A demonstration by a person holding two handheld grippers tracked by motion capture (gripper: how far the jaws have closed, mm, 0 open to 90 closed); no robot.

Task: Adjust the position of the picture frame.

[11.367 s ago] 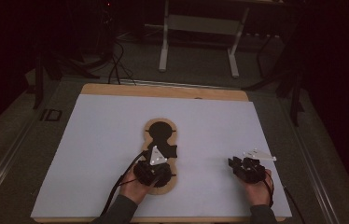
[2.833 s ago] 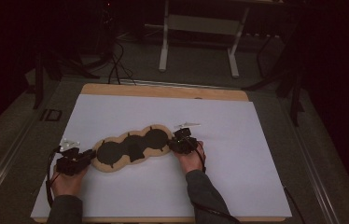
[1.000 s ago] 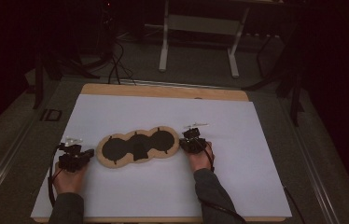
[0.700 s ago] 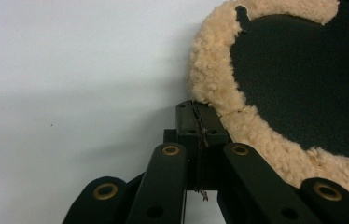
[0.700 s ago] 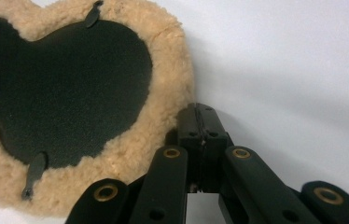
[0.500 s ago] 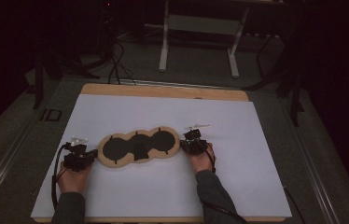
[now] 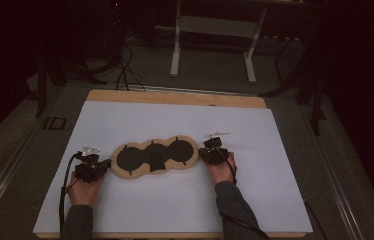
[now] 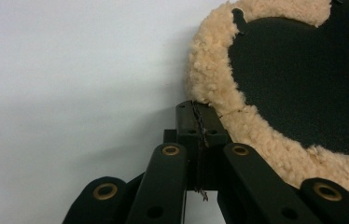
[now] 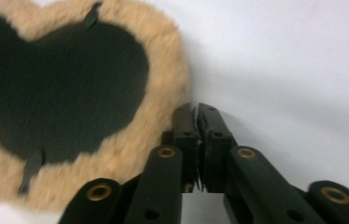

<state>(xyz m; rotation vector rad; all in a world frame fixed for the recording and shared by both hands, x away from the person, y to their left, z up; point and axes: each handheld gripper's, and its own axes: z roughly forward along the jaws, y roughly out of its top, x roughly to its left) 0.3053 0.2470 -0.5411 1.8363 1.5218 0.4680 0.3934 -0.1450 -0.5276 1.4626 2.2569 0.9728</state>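
On the white sheet [image 7: 275, 150] the fluffy tan pad [image 7: 155, 156] lies flat and spread out, so the spreading looks done, with the closed left claw [image 7: 100, 167] and nearly closed right claw [image 7: 206, 152] at its two ends, holding nothing.

Fleece, matt black and white paper in front of you

The pad [image 7: 155, 156] you work on has a rim of tan, curly, rough fleece [image 8: 212, 70] and a matt, finely grained black face [image 8: 303, 74]. It lies on a smooth, matt white sheet [image 7: 175, 200] that looks like paper, over a pale wooden tabletop [image 7: 175, 97]. Your left gripper [image 8: 199, 108] and right gripper [image 9: 196, 111] look like black, slightly satin plastic, with shiny brass-coloured rivets [image 8: 171, 150] in their links.
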